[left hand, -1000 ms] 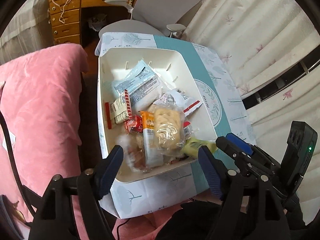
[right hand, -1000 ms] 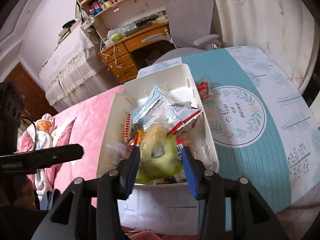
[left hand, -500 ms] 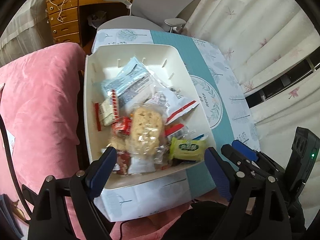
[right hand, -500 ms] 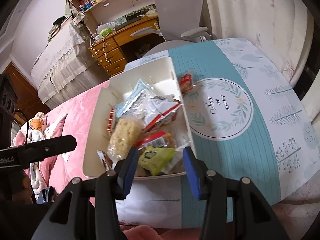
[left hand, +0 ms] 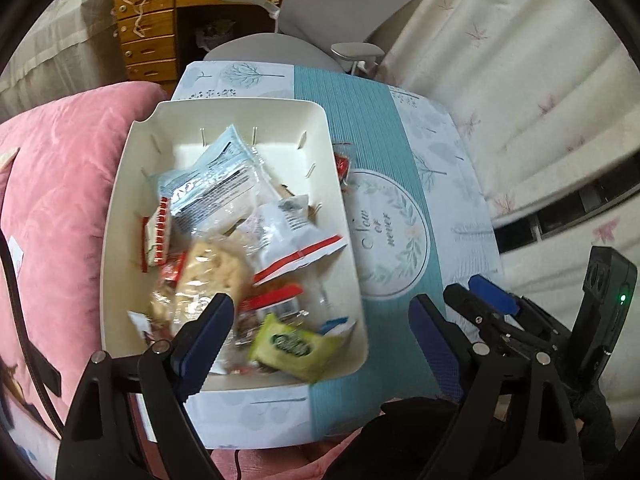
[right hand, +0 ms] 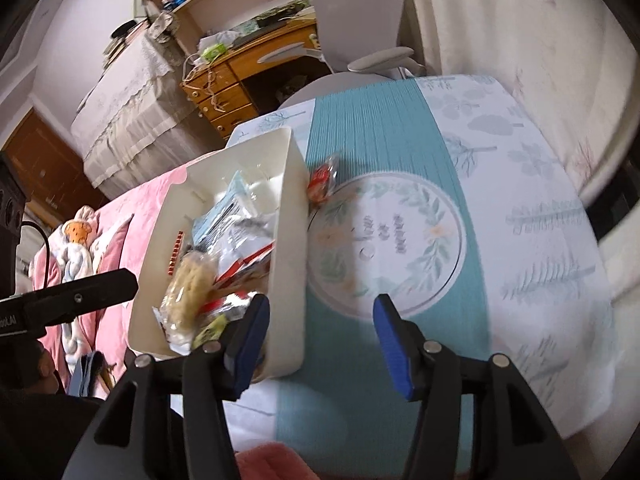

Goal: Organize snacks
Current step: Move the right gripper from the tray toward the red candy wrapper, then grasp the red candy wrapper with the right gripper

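Note:
A white bin [left hand: 340,184] full of wrapped snacks stands on the teal-and-white tablecloth [left hand: 404,168]. A green packet [left hand: 296,346] lies in the bin's near right corner, beside a puffed rice cake [left hand: 212,276] and a blue-and-clear bag [left hand: 216,184]. A small red packet [right hand: 322,178] lies on the cloth just outside the bin's right wall [right hand: 286,264]. My left gripper [left hand: 320,340] hangs open above the bin's near end, holding nothing. My right gripper [right hand: 322,344] straddles the bin's right wall and the cloth; its jaws are opening and grip nothing.
A pink quilt [left hand: 52,208] lies left of the table. Behind the table stand a grey office chair [left hand: 320,32] and a wooden desk with drawers [left hand: 148,32]. Pale curtains [left hand: 520,80] hang along the right side. The table's near edge is close below both grippers.
My right gripper has let go of the green packet, which now lies in the bin, and has slid right toward the cloth with wider jaws. My left gripper also shifted right and opened a little.

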Available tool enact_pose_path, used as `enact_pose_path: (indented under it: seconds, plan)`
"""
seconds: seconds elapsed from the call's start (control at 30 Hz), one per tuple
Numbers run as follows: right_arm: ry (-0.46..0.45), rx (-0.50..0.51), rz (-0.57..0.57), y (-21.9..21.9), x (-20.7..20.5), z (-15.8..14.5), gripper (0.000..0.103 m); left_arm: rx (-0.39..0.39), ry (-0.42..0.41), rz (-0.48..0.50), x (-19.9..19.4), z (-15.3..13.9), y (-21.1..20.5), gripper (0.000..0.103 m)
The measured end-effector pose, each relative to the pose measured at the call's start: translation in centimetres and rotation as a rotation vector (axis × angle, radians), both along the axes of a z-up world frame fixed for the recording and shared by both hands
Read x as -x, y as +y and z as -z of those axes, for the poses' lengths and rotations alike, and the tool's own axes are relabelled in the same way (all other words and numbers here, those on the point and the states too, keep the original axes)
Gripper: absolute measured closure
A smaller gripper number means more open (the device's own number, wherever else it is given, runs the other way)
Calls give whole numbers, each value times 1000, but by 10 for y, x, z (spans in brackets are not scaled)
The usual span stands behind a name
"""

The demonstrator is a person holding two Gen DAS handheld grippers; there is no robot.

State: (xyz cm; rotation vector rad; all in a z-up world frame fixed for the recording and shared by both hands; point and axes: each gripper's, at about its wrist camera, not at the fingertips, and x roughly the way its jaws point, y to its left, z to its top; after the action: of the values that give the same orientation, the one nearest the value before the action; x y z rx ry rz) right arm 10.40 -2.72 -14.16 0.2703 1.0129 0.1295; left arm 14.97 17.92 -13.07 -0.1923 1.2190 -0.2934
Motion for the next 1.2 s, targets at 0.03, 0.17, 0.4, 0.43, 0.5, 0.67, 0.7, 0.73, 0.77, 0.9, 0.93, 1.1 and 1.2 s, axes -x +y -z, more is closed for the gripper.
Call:
enact_pose_path:
  seconds: [0.03,0.17,0.4,0.43,0.5,0.67,0.7,0.73,0.77,0.9,0.93,1.1,1.2]
  plan:
    - [0,-1,-16,-6,-5,0,45,-1,3,-11,-1,0,-4,15]
    - [-1,-2,-97,-29,-30,4,45,-1,8,-75,-6,4,-25,15]
    - [-32,28,-227,-47,-74,20,44,12,40,-136,-18,18,-50,15]
    - [-36,32,-242,-48,-81,23,44,5,48,-142,-20,20,-51,15]
    - [-44,28,-273,-48,-94,30,45,-5,56,-153,-26,24,-53,15]
    - [-82,45,-331,-38,-127,50,44,-2,71,-177,-41,34,-53,15]
    - [-84,48,-338,-35,-133,54,45,-5,70,-184,-43,36,-52,15]
    - [-86,46,-350,-31,-139,59,45,-11,69,-189,-46,37,-52,15]
    - [-88,40,-368,-27,-145,65,45,-19,66,-197,-49,38,-51,15]
    - [-90,20,-417,-10,-157,84,45,-78,49,-241,-59,44,-46,15]
    - [-92,18,-424,-7,-160,88,45,-89,50,-248,-60,45,-45,15]
    - [-130,26,-416,3,-174,101,45,-161,61,-284,-60,53,-37,15]
    - [-125,12,-408,2,-186,107,45,-190,75,-300,-55,57,-33,15]
